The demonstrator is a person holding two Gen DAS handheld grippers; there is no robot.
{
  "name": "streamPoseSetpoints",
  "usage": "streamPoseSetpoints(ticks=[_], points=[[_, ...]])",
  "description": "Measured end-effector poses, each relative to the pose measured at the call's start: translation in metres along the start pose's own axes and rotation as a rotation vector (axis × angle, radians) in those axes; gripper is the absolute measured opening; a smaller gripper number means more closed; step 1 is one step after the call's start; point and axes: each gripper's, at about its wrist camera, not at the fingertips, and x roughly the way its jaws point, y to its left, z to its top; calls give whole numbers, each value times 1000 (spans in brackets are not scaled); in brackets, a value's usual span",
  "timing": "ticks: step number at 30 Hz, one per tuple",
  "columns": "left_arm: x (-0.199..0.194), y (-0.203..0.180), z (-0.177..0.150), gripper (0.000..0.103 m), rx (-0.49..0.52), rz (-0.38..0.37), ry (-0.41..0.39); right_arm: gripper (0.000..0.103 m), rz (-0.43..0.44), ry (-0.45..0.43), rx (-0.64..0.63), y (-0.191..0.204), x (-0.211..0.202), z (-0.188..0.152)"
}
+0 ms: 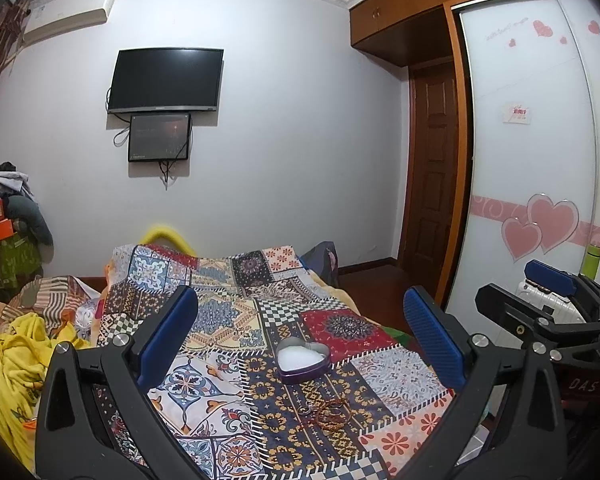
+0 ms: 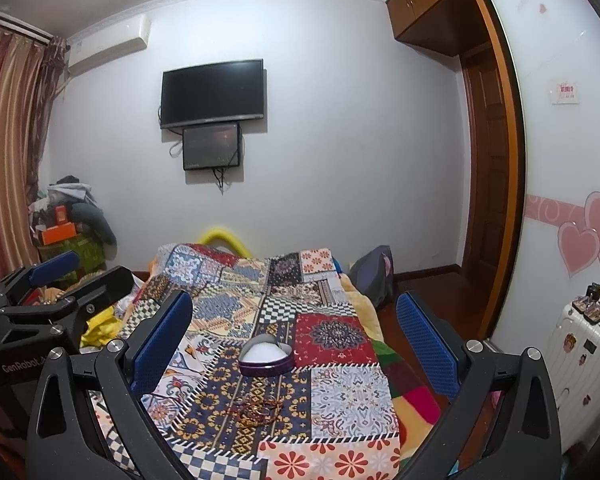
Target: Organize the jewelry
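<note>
A purple heart-shaped tin (image 1: 303, 361) (image 2: 265, 358) with a white lining lies open on the patchwork bedspread (image 1: 228, 320) (image 2: 340, 392). Just in front of it lies a small tangle of jewelry (image 1: 326, 412) (image 2: 260, 410): reddish and gold cord bracelets and a small ring. My left gripper (image 1: 300, 328) hovers open above the bed, with the tin and the jewelry showing between its blue pads. My right gripper (image 2: 294, 324) is also open and holds nothing. Each gripper appears at the edge of the other's view.
A white suitcase (image 2: 580, 364) with small items on top stands at the right by a sliding wardrobe door (image 1: 532, 140). Yellow cloth (image 1: 16, 360) is heaped left of the bed. A TV (image 2: 212, 94) hangs on the far wall.
</note>
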Motion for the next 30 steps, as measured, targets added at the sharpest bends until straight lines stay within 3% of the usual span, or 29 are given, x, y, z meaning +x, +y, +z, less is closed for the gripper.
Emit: streamPoseSetpoints(ticks=[8,10,14,20,28,30], points=[[49,19,-20,103,-56,23,129,101,-51,129,4,-20,46,-23],[66,22,-30,99,-85,31,146,101,-56,167,9,-23,56,-30],[98,28,-52,88,-39,42,249,101,-65,260,19,-32,85,-51],[139,39,-97,71,-20,10,465,101,-33,399,5,-33,125,-84],[175,43,-137,69,-47,-66,639,84,77,517,-24,-22,163,-114],[180,44,-144,67,-54,-77,661,73,115,545,-26,-17,171,-119]])
